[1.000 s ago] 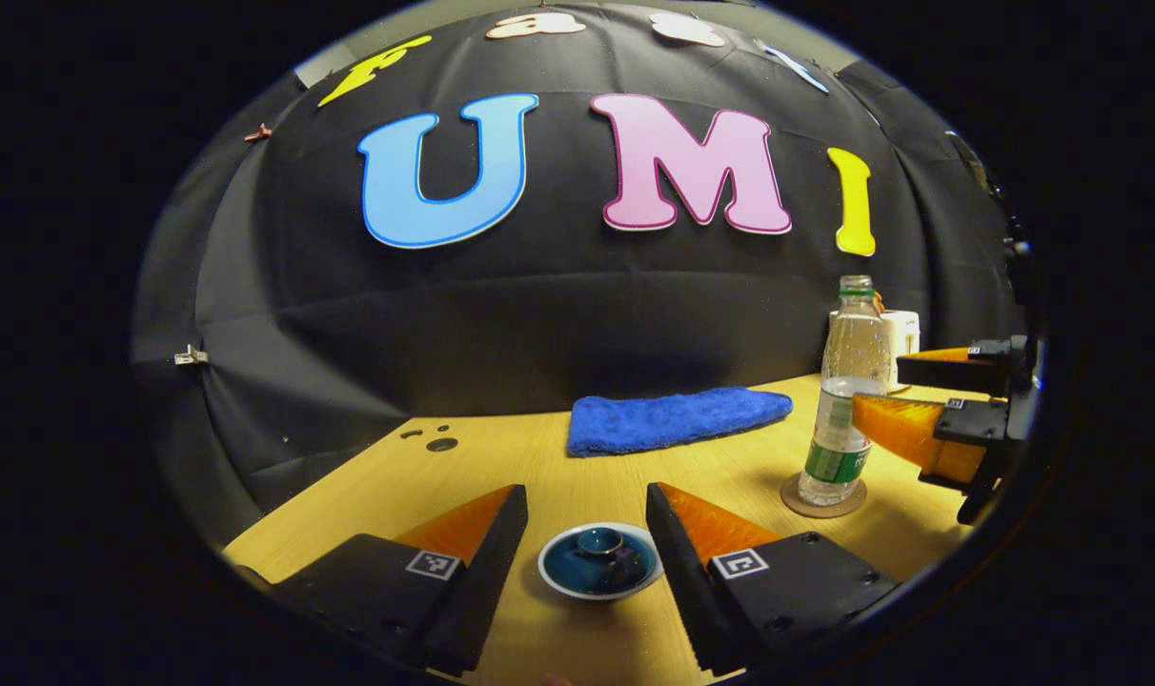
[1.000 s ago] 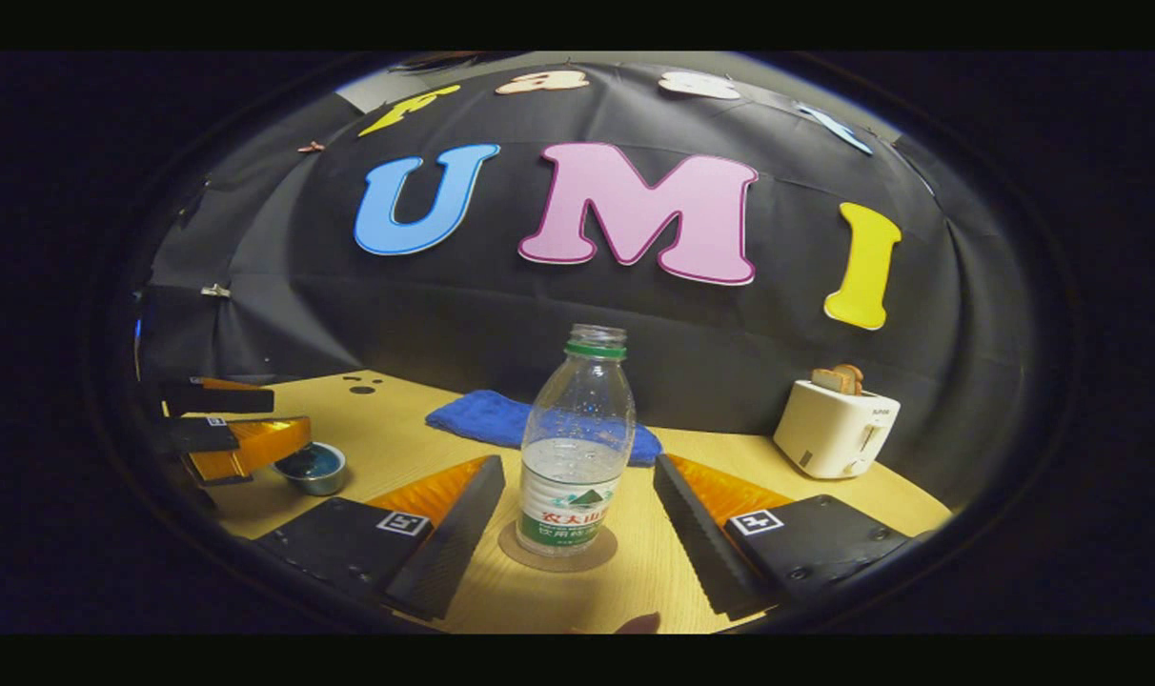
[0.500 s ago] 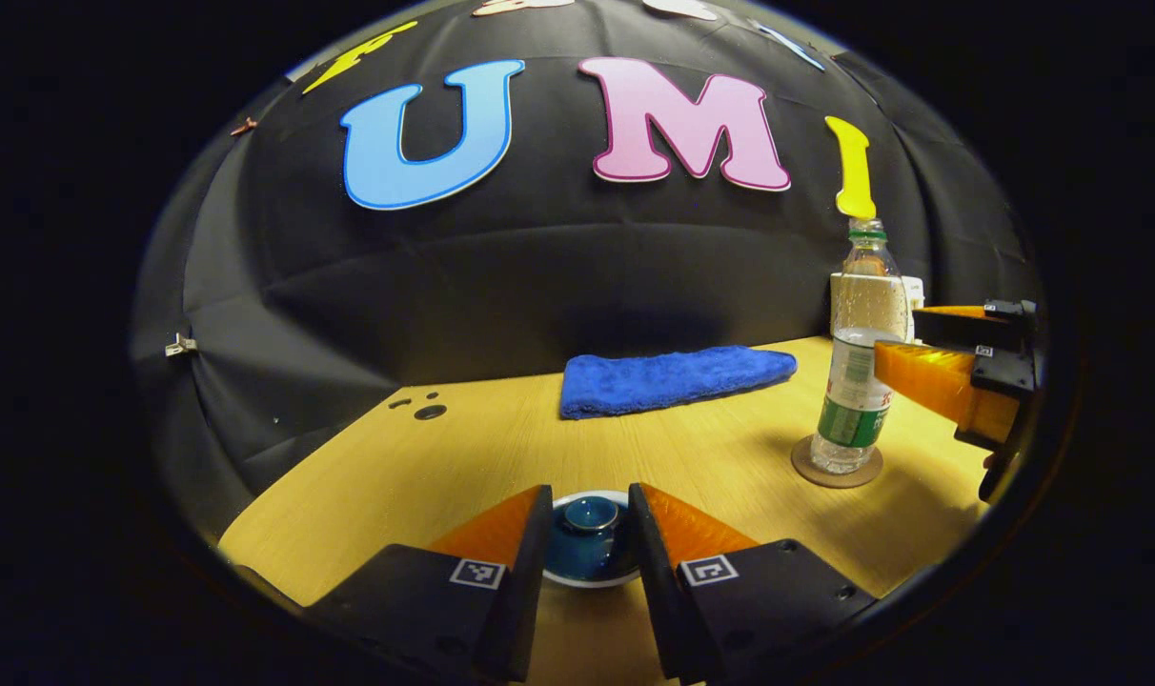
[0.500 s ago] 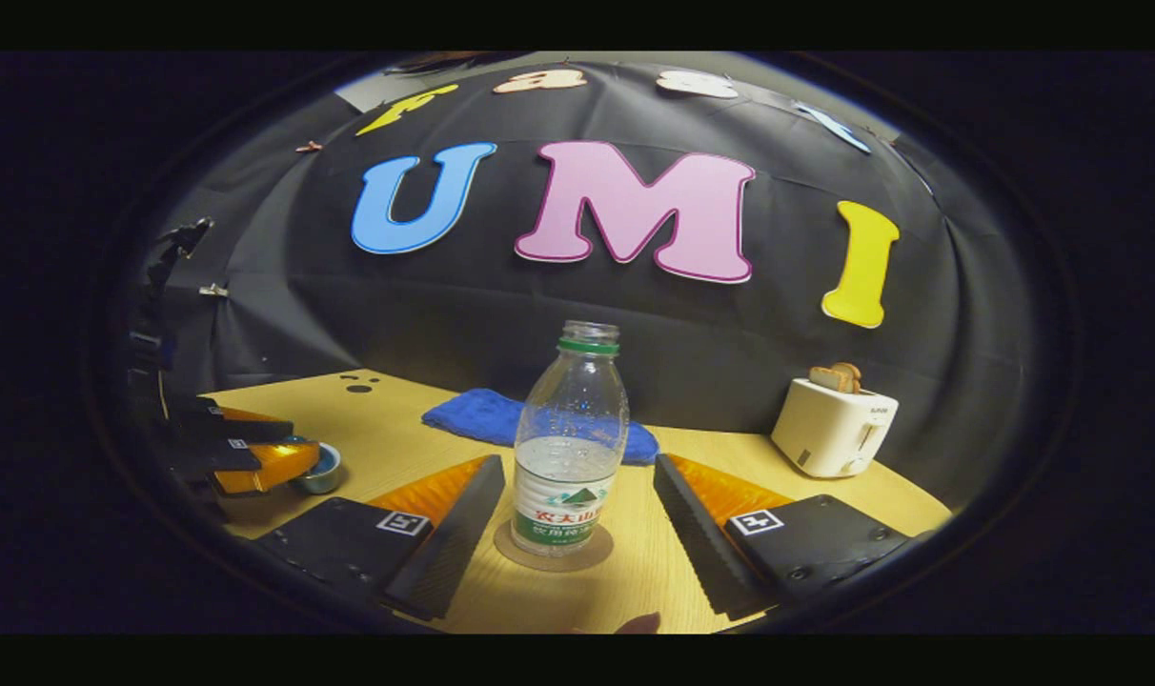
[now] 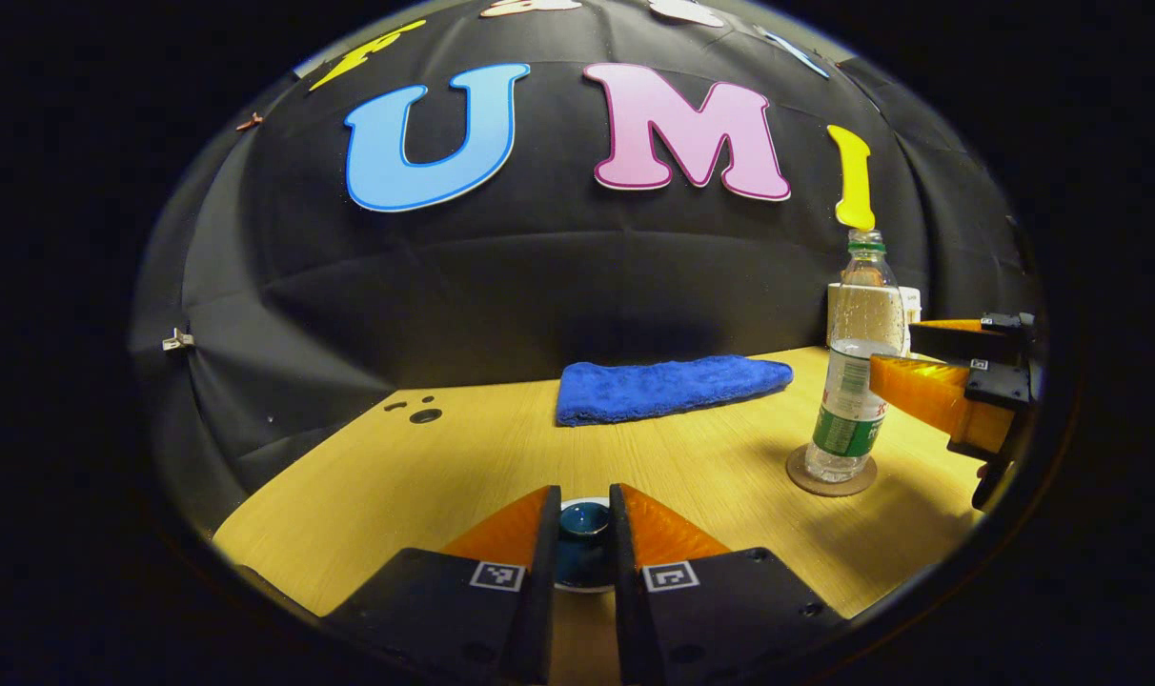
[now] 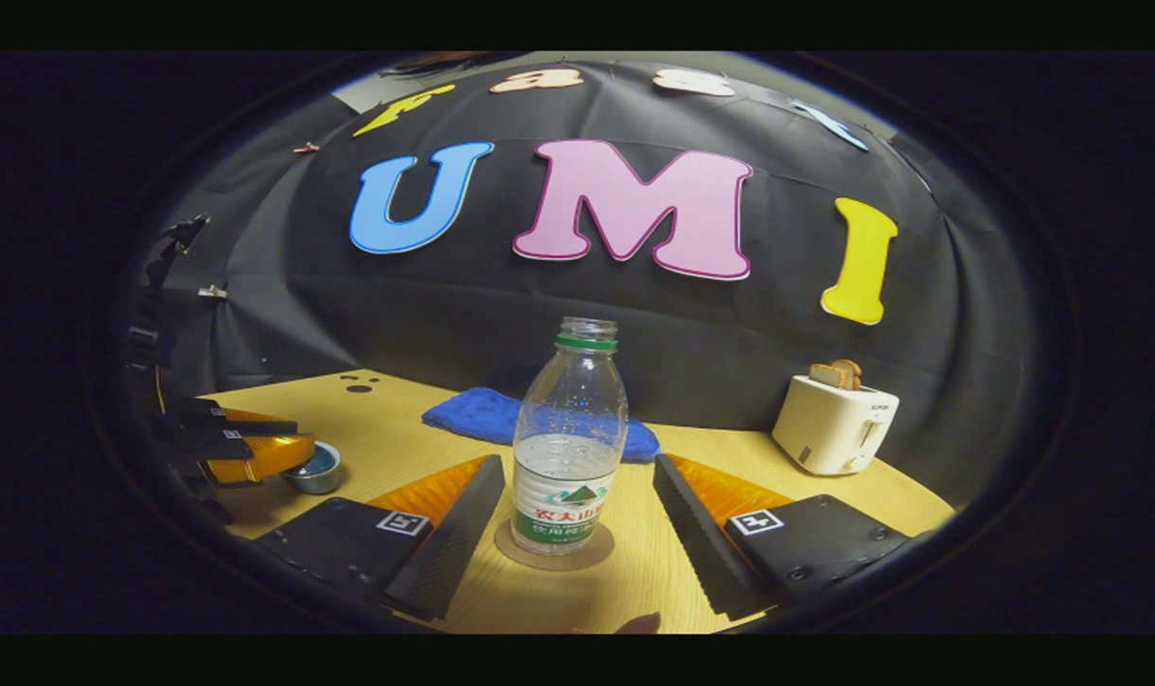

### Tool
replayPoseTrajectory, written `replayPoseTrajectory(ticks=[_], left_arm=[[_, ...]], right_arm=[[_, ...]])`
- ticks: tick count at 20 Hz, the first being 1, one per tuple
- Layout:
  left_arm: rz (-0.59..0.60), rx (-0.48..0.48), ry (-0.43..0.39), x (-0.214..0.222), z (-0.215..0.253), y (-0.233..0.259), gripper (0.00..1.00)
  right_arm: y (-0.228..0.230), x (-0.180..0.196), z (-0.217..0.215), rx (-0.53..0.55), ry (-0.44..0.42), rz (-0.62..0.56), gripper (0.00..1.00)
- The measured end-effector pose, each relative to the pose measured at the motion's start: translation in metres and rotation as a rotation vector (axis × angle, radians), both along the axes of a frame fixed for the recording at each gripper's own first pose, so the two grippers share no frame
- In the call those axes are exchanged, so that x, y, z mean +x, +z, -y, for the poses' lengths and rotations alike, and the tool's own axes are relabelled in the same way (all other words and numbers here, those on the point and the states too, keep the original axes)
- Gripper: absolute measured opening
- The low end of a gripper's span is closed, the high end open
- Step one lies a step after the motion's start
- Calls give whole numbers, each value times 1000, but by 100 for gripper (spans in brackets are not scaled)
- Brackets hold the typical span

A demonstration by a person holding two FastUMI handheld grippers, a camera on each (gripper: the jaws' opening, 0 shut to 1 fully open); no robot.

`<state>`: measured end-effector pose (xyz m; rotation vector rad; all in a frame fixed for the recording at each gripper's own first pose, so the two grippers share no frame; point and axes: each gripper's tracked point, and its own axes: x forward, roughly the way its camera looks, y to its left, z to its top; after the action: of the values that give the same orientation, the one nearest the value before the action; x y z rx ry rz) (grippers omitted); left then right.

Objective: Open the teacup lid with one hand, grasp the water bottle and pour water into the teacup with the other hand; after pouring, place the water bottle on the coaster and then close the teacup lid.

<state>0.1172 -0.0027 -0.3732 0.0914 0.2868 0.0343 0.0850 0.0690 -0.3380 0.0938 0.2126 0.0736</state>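
Observation:
A dark blue teacup lid [image 5: 584,522] sits on the white-rimmed teacup [image 6: 318,469] near the table's front edge. My left gripper [image 5: 584,497] has its fingers pressed against the lid's knob from both sides. The uncapped water bottle [image 6: 568,448], partly filled, stands upright on a round brown coaster [image 6: 598,550]. My right gripper [image 6: 577,464] is open with a finger on either side of the bottle, not touching it. From the left gripper view the bottle [image 5: 849,381] and coaster [image 5: 830,481] are at the right, with the right gripper [image 5: 892,351] beside them.
A folded blue towel [image 5: 668,386] lies at the back of the wooden table [image 5: 463,467] against the wall. A white toaster [image 6: 833,424] with bread in it stands at the back right. Small dark holes [image 5: 425,415] mark the table's far left.
My left gripper has moved down and forward over the teacup and its fingers have come together on the lid knob. The right gripper stays open around the bottle.

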Motion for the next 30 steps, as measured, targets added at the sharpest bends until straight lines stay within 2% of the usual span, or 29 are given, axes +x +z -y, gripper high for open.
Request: replayPoseTrajectory(ticks=[1, 2, 4, 5, 6, 7, 8, 9, 10, 11, 12, 13, 14, 15, 16, 17, 18, 19, 21, 22, 26, 27, 30], left_arm=[[23, 3, -2, 0, 0, 9, 27], [43, 4, -4, -1, 0, 19, 30], [65, -2, -1, -3, -2, 31, 31], [72, -2, 6, -5, -5, 38, 26], [77, -1, 14, -6, -9, 43, 30], [82, -1, 24, -8, -14, 49, 30], [86, -1, 31, -9, -18, 52, 31], [85, -1, 40, -12, -22, 55, 26], [82, 1, 49, -14, -25, 54, 26], [80, 3, 56, -16, -30, 54, 30], [75, 4, 63, -18, -34, 54, 26], [70, 3, 68, -19, -38, 51, 26], [67, 1, 74, -20, -40, 51, 30], [67, 0, 79, -21, -43, 50, 30], [69, 1, 84, -21, -44, 52, 30], [70, 3, 85, -22, -46, 52, 31], [73, 7, 87, -23, -47, 54, 26], [76, 7, 87, -23, -49, 55, 27], [81, 0, 90, -27, -54, 60, 30], [82, -6, 93, -29, -58, 63, 26], [91, -13, 113, -40, -80, 70, 26], [92, -14, 120, -43, -87, 70, 30], [89, -15, 136, -51, -103, 70, 30]], right_arm=[[0, 1, -1, 3, 2, 0, 98], [-1, 1, -2, 6, 5, -1, 98], [-6, 4, -5, 12, 12, -10, 98], [-9, 6, -7, 17, 13, -15, 98], [-13, 8, -8, 22, 14, -18, 98], [-16, 11, -9, 30, 16, -23, 98], [-19, 14, -12, 41, 21, -29, 98], [-23, 17, -14, 51, 22, -35, 98], [-25, 20, -14, 57, 18, -37, 98], [-27, 23, -13, 59, 13, -37, 98], [-27, 25, -13, 64, 10, -34, 98], [-27, 29, -15, 76, 19, -34, 98], [-24, 26, -17, 89, 27, -44, 89], [-27, 29, -19, 85, 34, -52, 74], [-26, 30, -18, 67, 38, -54, 76], [-24, 31, -17, 32, 39, -52, 79], [-18, 30, -15, -19, 39, -36, 73], [-11, 31, -13, -81, 47, -19, 73], [-1, 35, -12, -226, 77, 0, 73], [2, 37, -12, -308, 95, 1, 73], [20, 47, -19, -639, 152, 82, 72], [22, 49, -23, -720, 168, 100, 73], [22, 51, -42, -876, 227, 143, 73]])
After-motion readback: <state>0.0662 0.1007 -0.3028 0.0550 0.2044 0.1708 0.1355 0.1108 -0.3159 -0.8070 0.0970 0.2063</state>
